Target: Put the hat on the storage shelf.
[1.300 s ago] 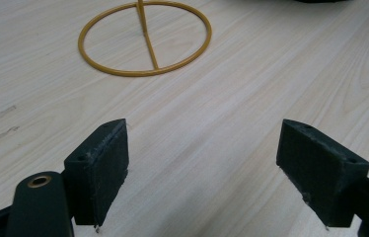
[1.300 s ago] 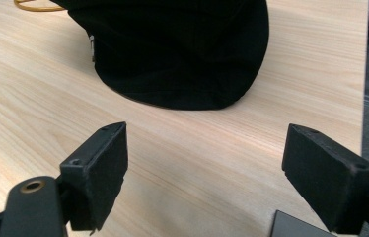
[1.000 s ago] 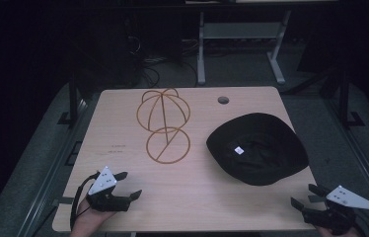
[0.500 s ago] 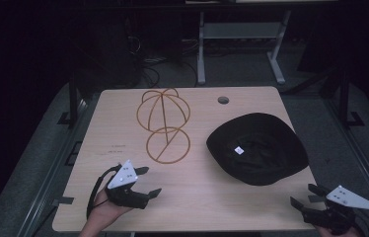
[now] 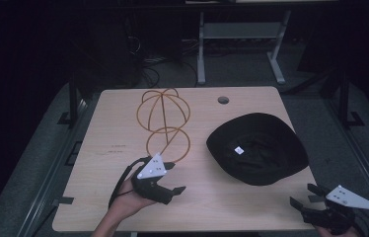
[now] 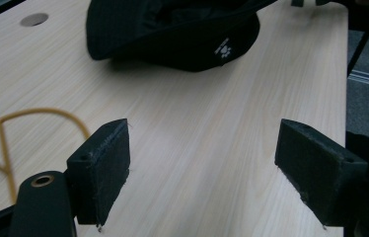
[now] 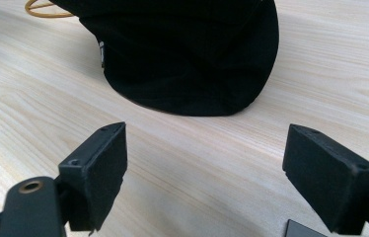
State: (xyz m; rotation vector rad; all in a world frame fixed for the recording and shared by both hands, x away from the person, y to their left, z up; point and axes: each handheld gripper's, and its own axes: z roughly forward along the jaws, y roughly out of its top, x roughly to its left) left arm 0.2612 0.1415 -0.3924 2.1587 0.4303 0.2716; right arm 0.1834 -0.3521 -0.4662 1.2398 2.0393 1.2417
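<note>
A black bucket hat (image 5: 256,148) lies crown down on the right half of the wooden table (image 5: 118,123), with a small white tag showing inside it. A gold wire hat stand (image 5: 163,111) rises left of centre, and its base ring (image 5: 168,143) rests flat on the wood. My left gripper (image 5: 173,177) hovers open just in front of that ring, with nothing between its fingers. In the left gripper view the hat (image 6: 172,34) lies ahead and the ring (image 6: 5,133) curves past the left jaw. My right gripper (image 5: 304,194) stands open at the front right corner, facing the hat (image 7: 187,54).
A round cable hole (image 5: 223,100) sits near the table's far edge. Dark floor, cables and a metal frame (image 5: 241,34) lie beyond the table. Bare wood stretches between the two grippers along the front edge.
My left gripper has moved right and forward from the front left corner to just in front of the stand's base ring. The right gripper has stayed put.
</note>
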